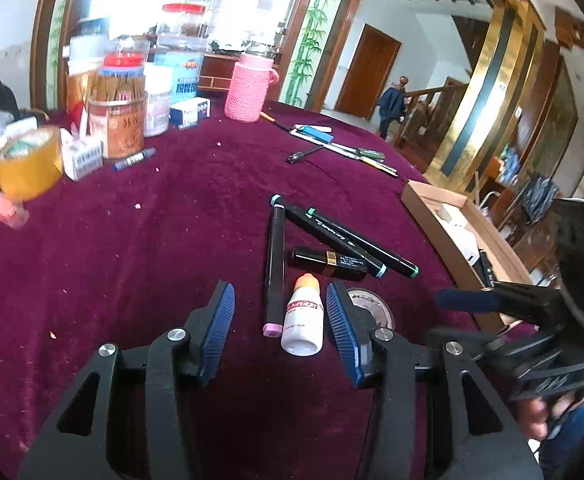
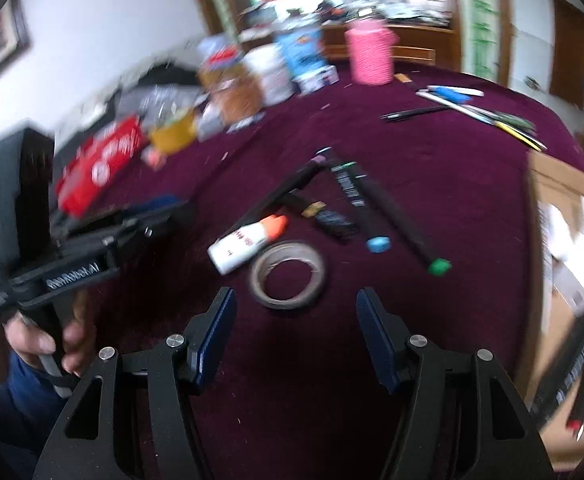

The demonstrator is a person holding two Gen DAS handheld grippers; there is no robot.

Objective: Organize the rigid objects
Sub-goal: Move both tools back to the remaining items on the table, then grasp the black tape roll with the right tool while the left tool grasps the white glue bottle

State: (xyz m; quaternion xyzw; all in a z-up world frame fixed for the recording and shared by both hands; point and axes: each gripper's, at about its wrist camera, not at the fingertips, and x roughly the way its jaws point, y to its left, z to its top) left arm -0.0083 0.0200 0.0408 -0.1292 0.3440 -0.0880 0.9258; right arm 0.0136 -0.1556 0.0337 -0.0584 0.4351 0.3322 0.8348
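On the maroon cloth lie a white bottle with an orange cap (image 1: 302,320) (image 2: 248,243), a black marker with a pink end (image 1: 274,264), two black markers with green ends (image 1: 348,238), a small black and gold tube (image 1: 329,260) and a tape roll (image 2: 288,275), partly hidden in the left wrist view (image 1: 376,304). My left gripper (image 1: 280,306) is open just above the cloth, with the bottle and pink-ended marker between its fingers. My right gripper (image 2: 296,320) is open and empty, just short of the tape roll. The right wrist view is blurred.
An open cardboard box (image 1: 464,224) (image 2: 564,216) sits at the table's right edge. Jars, a pink knitted cup (image 1: 250,88), a yellow tape roll (image 1: 28,162) and small boxes crowd the back left. Pens and a blue lighter (image 1: 332,142) lie at the back right.
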